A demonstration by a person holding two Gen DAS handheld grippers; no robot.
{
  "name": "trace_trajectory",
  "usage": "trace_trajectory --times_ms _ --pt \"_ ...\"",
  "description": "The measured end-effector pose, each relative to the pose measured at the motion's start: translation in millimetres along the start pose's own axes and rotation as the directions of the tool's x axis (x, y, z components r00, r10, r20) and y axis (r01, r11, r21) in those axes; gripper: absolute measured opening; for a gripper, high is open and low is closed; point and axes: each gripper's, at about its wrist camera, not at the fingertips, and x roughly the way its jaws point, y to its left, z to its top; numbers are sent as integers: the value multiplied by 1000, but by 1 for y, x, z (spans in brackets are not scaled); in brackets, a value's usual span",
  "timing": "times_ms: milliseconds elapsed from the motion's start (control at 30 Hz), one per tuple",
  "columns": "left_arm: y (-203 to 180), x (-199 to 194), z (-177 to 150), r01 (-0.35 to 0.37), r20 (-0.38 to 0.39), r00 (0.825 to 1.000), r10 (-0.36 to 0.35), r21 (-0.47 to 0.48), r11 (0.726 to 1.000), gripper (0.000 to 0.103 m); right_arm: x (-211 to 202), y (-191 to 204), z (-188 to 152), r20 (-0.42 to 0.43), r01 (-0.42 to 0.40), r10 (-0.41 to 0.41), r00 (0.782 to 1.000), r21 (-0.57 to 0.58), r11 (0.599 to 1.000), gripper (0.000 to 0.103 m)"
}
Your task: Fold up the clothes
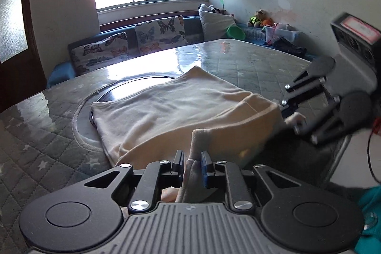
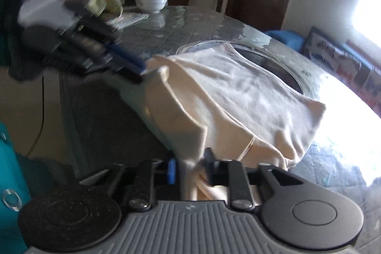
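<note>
Two corners of one cream garment [image 1: 181, 108] are held at the same time, one by each gripper. The jaws of the left gripper [image 1: 192, 160] are clenched on a bunched corner of the cloth, and the jaws of the right gripper [image 2: 190, 164] are clenched on the other near corner, where a seam line is seen. The garment is spread on the tabletop [image 1: 250, 63], partly over a round inset disc [image 1: 142, 80], and its near end is lifted from the near edge of the tabletop and hangs between the two grippers. The far end lies flat, with its far corners toward the middle of the tabletop.

The cloth is judged to be light, soft and without stiffness; it sags and wrinkles where it is not supported. The tabletop looks glossy, so the flat part may slide when the near end is pulled. A hold at the corners or along a hem is judged best, because there the layers are thicker and a straight edge is kept. It cannot be told from this scene how many folds are already made.
</note>
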Motion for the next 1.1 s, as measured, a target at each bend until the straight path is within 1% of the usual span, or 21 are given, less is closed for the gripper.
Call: trace_trajectory --times_ms 67,133,233,367,400,433,467,500,533,700,867,1000,1100 --pt "-2 -6 -7 -5 -9 1000 5 28 1000 29 -1 -4 3 -2 -11 12 1000 24 1000 16" --pt "-4 -10 -13 -11 -19 1000 12 56 998 47 -1 -8 5 -1 -21 21 1000 45 999 15" --pt "-11 -12 -19 -25 -15 1000 27 120 993 48 -2 -10 6 1 -21 21 1000 53 998 14" --pt "-14 -3 -25 -65 -18 997 69 186 980 47 -3 -8 7 7 -11 11 1000 47 999 13" --pt "-13 -2 -26 -67 -19 997 72 200 977 42 -4 -7 6 9 -7 6 1000 44 999 13" --pt "-13 0 -27 -69 -20 997 75 215 974 27 -4 -6 6 11 -3 3 1000 43 999 12" --pt "-13 -1 -28 -68 -16 997 73 214 974 21 -5 -5 5 16 -1 0 1000 46 999 12" --pt "-13 -3 -28 -67 -13 997 71 212 975 17 -7 -3 4 22 1 -2 1000 48 999 11" --pt "-13 -4 -29 -66 -9 998 69 209 976 11 -9 -2 4 27 1 -2 1000 47 999 11" --pt "-19 -24 -25 -37 20 999 34 183 982 10 -24 4 3 54 0 -2 999 42 999 10" --pt "-30 -53 -22 3 39 999 -9 153 988 9 -62 16 0 76 -17 13 997 40 999 10" --pt "-41 -85 -19 51 53 997 -57 97 994 9 -94 27 -4 84 -38 35 996 42 998 10" --pt "-36 -82 -11 50 60 997 -55 83 995 9 -109 36 -4 76 -53 51 996 30 998 10"
